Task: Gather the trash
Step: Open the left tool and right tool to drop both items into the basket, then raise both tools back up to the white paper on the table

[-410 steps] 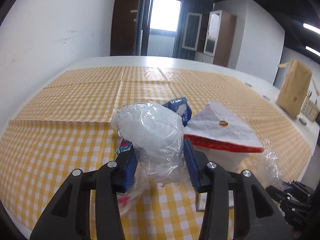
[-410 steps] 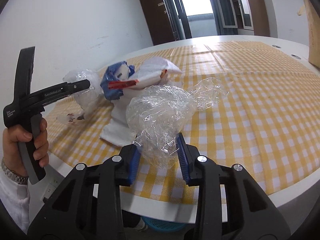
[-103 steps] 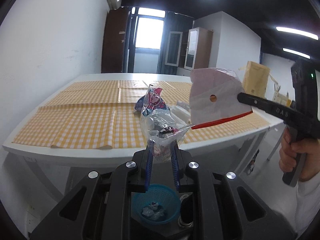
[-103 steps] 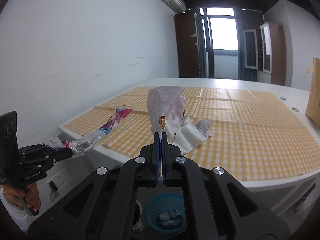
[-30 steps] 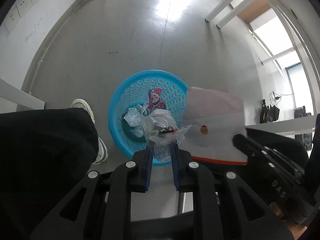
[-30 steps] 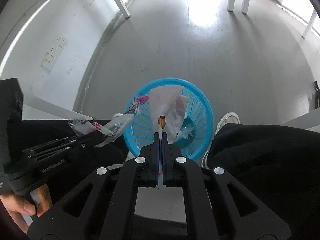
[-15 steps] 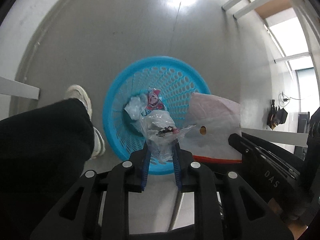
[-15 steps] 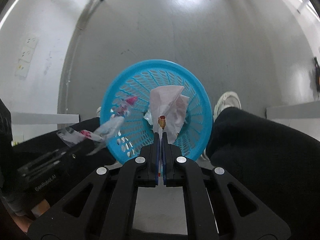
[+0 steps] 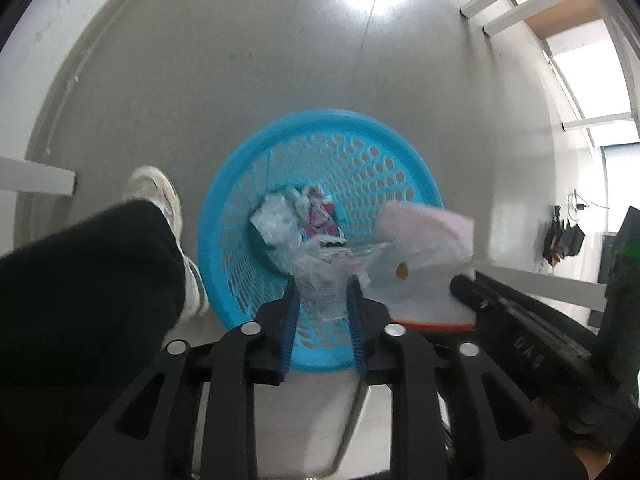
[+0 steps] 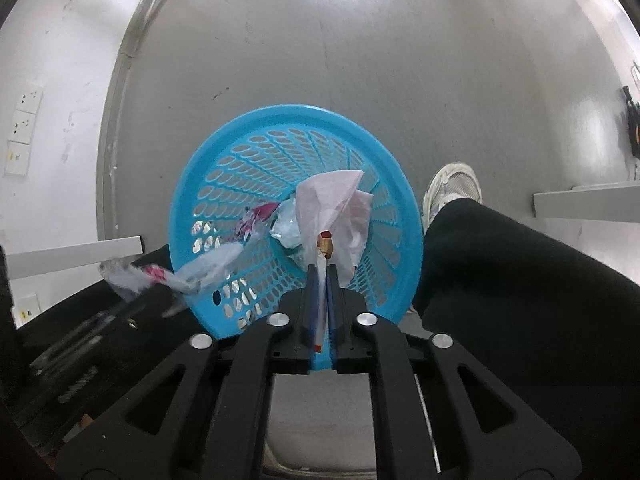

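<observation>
Trash hangs over a blue perforated basket (image 9: 320, 128) standing on a grey floor (image 9: 260, 48), with both tools pointing steeply down at it. The left tool (image 9: 322, 300) has just been opening; its blue pads (image 9: 289, 312) stand partly apart with a crumpled clear plastic wrapper (image 9: 324, 276) between them, and whether the pads press on it cannot be told from the blurred view. The wrapper sits above the near rim of the basket. The right tool (image 10: 322, 280) has also just been opening; its jaws show a narrow gap, and the edge of a white paper bag with a red strip (image 10: 332, 204) stands in that gap, seemingly loose, the bag's body spread over the basket's mouth. Inside the basket lie crumpled clear film (image 9: 272, 216) and a pink printed wrapper (image 9: 318, 216). A person's dark trouser legs crowd the basket on both sides: the left leg (image 9: 88, 280) and pale shoe (image 9: 156, 188) sit just beside its rim, and the right leg (image 10: 520, 280) and shoe (image 10: 452, 184) are close on the other side. Beyond the far rim the floor lies open up to the white wall (image 10: 52, 80) and pale surface legs (image 9: 520, 4).
</observation>
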`<state>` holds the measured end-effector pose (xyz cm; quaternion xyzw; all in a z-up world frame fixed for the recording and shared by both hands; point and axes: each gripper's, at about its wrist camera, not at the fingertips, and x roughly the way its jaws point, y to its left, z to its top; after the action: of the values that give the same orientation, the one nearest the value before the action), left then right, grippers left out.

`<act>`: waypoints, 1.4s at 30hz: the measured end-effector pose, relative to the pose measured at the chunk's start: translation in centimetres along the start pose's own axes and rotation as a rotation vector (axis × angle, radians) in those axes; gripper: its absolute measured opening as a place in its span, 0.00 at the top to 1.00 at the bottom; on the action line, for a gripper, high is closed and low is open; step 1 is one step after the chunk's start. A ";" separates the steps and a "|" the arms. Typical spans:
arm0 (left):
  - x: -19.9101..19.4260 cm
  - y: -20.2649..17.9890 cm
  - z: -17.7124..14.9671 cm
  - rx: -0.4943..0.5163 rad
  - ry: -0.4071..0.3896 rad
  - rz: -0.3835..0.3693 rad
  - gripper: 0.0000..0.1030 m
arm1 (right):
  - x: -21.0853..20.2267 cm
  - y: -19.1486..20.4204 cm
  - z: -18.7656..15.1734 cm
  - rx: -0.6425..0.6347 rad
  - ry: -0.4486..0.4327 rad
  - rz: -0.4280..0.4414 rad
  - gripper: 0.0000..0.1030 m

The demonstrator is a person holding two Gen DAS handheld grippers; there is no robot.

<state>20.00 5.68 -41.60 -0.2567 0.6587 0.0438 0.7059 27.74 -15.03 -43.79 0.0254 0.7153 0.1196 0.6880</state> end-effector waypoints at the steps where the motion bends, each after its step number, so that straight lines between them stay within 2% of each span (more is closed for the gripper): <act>1: -0.2 -0.1 0.1 -0.001 -0.014 -0.001 0.62 | 0.1 0.0 0.0 0.004 0.001 0.005 0.82; 4: -0.7 0.1 0.2 -0.022 -0.039 -0.012 0.59 | 0.2 0.0 0.0 0.000 -0.005 -0.007 0.81; 7: -0.7 0.2 0.2 -0.034 -0.042 -0.013 0.59 | 0.2 0.1 -0.2 -0.005 -0.005 -0.014 0.75; 12: -0.9 -0.1 0.0 -0.019 -0.045 -0.005 0.58 | -0.3 0.6 -0.7 -0.042 -0.020 -0.041 0.75; 14: -1.0 -0.1 -0.1 -0.009 -0.048 0.008 0.54 | -0.6 0.8 -1.0 -0.057 -0.027 -0.056 0.75; 18: -1.6 -0.1 -0.4 0.002 -0.063 0.026 0.53 | -1.7 1.1 -1.8 -0.076 -0.046 -0.055 0.74; 21: -2.3 -0.2 -0.7 0.011 -0.081 0.029 0.52 | -2.9 1.4 -2.4 -0.089 -0.074 -0.040 0.69; 25: -4.3 -0.5 -1.8 0.032 -0.129 0.029 0.50 | -4.8 1.8 -3.6 -0.131 -0.110 -0.045 0.67; 27: -5.8 -0.1 -2.6 0.020 -0.154 0.010 0.46 | -6.1 2.3 -4.5 -0.168 -0.147 -0.070 0.65; 33: -9.7 -0.1 -5.0 0.081 -0.234 -0.017 0.43 | -10.0 2.9 -7.4 -0.235 -0.239 -0.039 0.59; 36: -11.5 -0.3 -6.8 0.127 -0.260 0.044 0.39 | -11.3 3.1 -9.2 -0.278 -0.266 -0.056 0.55; 39: -13.1 -0.4 -8.4 0.150 -0.259 0.025 0.39 | -12.8 2.9 -10.8 -0.297 -0.285 -0.042 0.50; 42: -15.5 -0.5 -10.2 0.209 -0.315 0.021 0.36 | -15.1 2.6 -12.8 -0.325 -0.349 -0.015 0.45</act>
<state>8.95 5.21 -26.64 -0.1650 0.5436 0.0222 0.8227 15.49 -17.29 -28.14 -0.0706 0.5571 0.2217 0.7972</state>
